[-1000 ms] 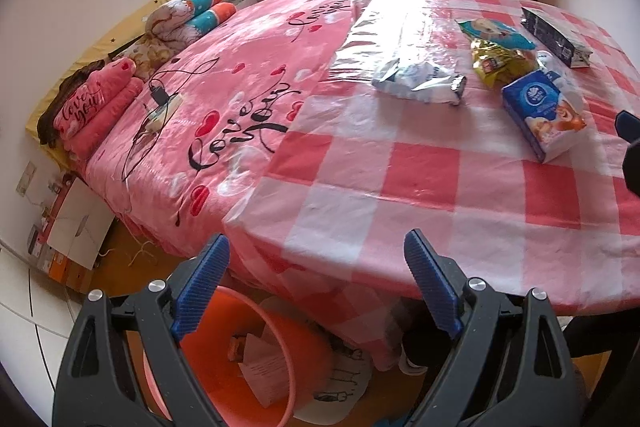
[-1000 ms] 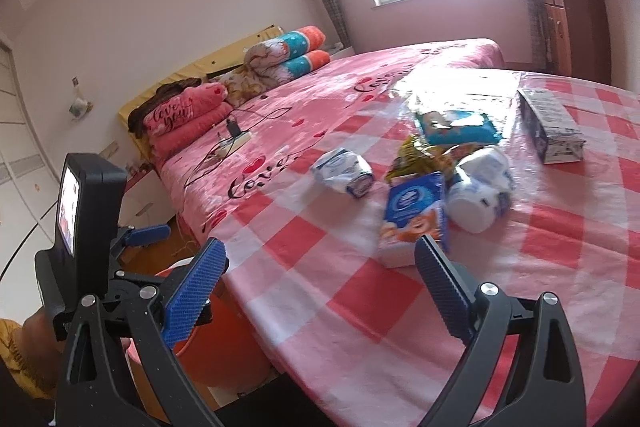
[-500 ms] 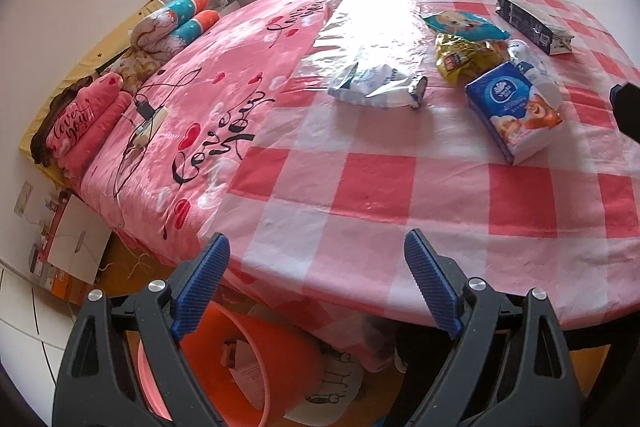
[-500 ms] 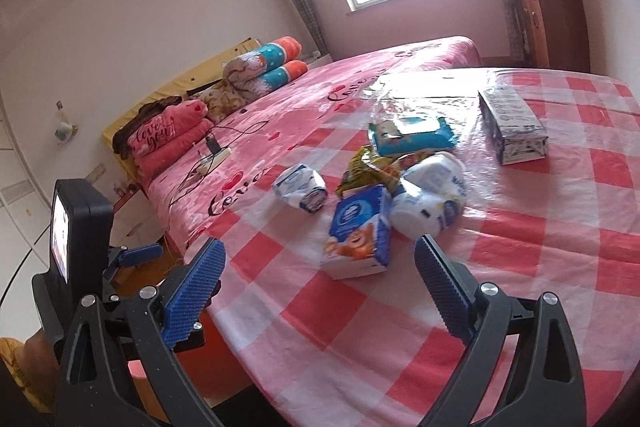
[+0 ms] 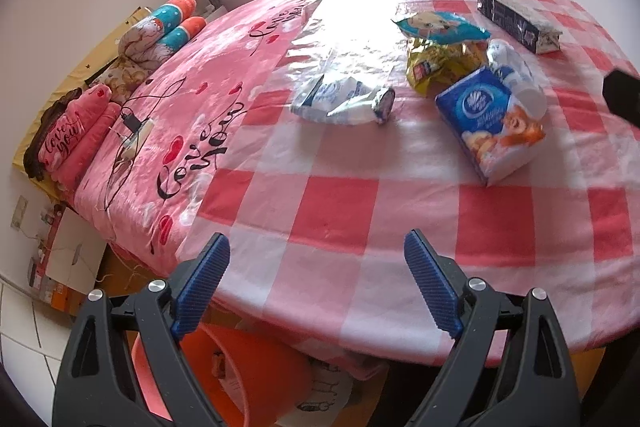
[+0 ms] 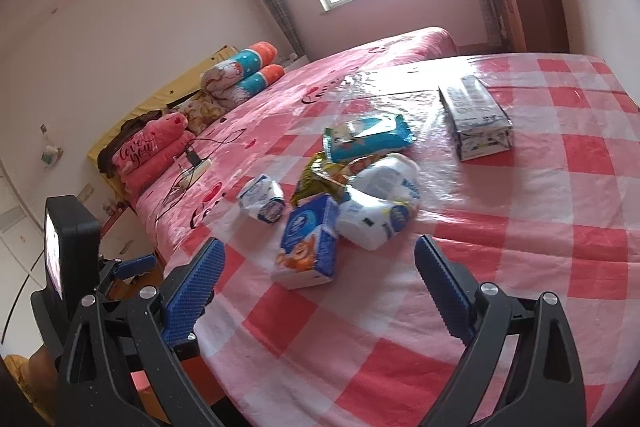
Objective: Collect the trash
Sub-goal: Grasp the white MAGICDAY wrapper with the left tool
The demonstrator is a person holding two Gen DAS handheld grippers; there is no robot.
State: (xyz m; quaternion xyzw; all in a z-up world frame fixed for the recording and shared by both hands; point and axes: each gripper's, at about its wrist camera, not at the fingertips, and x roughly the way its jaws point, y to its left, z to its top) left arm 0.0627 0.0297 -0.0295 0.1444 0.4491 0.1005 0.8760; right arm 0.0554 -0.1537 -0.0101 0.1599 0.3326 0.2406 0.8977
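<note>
The left gripper (image 5: 316, 281) hangs over the near edge of the table, its blue-padded fingers (image 5: 202, 283) spread wide with nothing between them. Below it an orange bucket (image 5: 244, 379) sits on the floor, half hidden by the gripper's black frame and the overhanging cloth; something pale lies inside, too obscured to name. The right gripper (image 6: 318, 285) is likewise spread and empty, held low above the red-and-white checked tablecloth (image 6: 520, 267) and aimed at the heap of litter. At its left the other gripper's body shows, cut off by the frame.

Nearest the right gripper lies a blue tissue pack (image 6: 308, 241), its long axis running away from the fingers. Touching it on the right is a white squashed packet (image 6: 380, 211), lying crosswise. Just left, apart from the heap, is a crumpled white-and-blue wrapper (image 6: 262, 199). Behind these a yellow-green snack bag (image 6: 318, 181) is largely buried, and a teal wet-wipes pack (image 6: 368, 137) rests partly on it, lengthwise left to right. Well apart on the right stands a dark carton (image 6: 476, 117) on its side, one end facing the camera; its print is too blurred to read. Beyond the table is a pink bed (image 6: 280, 99).
</note>
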